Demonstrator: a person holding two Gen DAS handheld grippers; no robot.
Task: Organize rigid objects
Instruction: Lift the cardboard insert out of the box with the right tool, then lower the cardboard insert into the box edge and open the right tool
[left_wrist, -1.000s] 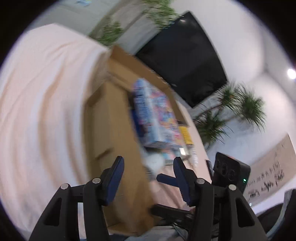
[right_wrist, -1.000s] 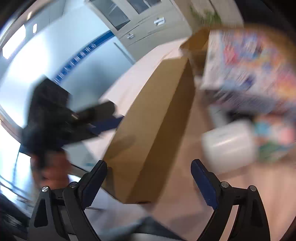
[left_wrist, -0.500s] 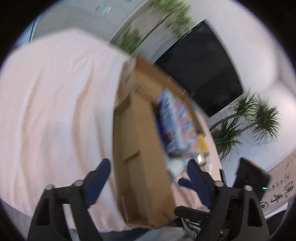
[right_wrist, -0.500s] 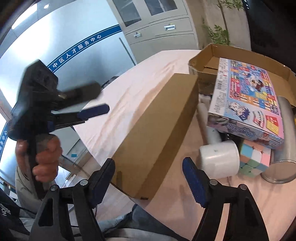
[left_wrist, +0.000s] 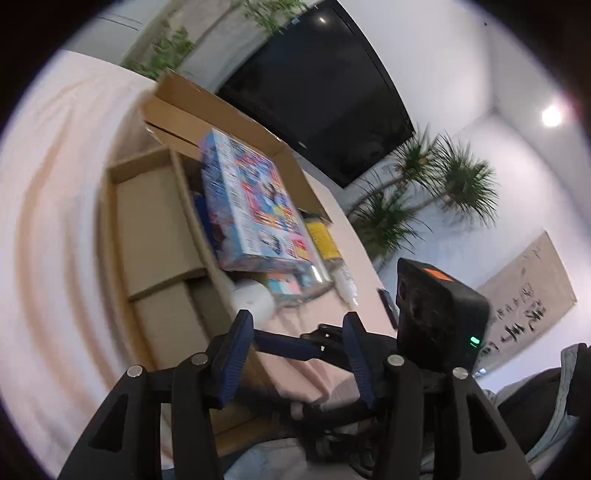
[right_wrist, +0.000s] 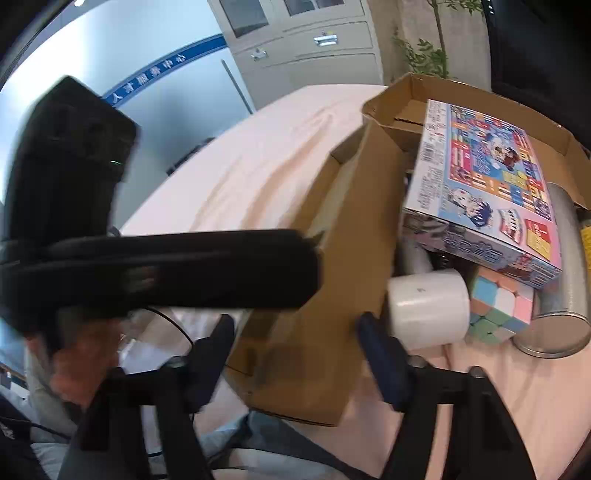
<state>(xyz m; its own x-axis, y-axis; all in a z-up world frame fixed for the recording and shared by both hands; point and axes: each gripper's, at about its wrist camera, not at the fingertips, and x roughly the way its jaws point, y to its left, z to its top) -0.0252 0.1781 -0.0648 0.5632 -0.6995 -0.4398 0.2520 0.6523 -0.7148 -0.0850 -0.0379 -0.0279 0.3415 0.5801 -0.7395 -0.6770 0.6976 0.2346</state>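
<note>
An open cardboard box (right_wrist: 332, 258) lies on the pink-clothed table, also in the left wrist view (left_wrist: 155, 221). A colourful game box (right_wrist: 484, 184) rests tilted on other items; it shows in the left wrist view (left_wrist: 255, 199). Under it are a white cup (right_wrist: 424, 306), a pastel puzzle cube (right_wrist: 498, 306) and a metal can (right_wrist: 565, 269). My left gripper (left_wrist: 295, 354) is open and empty, above the table's near edge. My right gripper (right_wrist: 299, 365) is open and empty, its fingers either side of the box flap's near end.
A yellow pack (left_wrist: 323, 240) and a white bottle (left_wrist: 347, 284) lie beyond the game box. The left hand-held gripper (right_wrist: 147, 266) crosses the right wrist view at left. The right gripper's camera block (left_wrist: 439, 314) sits close on the right. Potted plants and a dark screen stand behind the table.
Both grippers have swung nearer to each other and to the box's near end. The left gripper now fills the left of the right wrist view. Both stay open.
</note>
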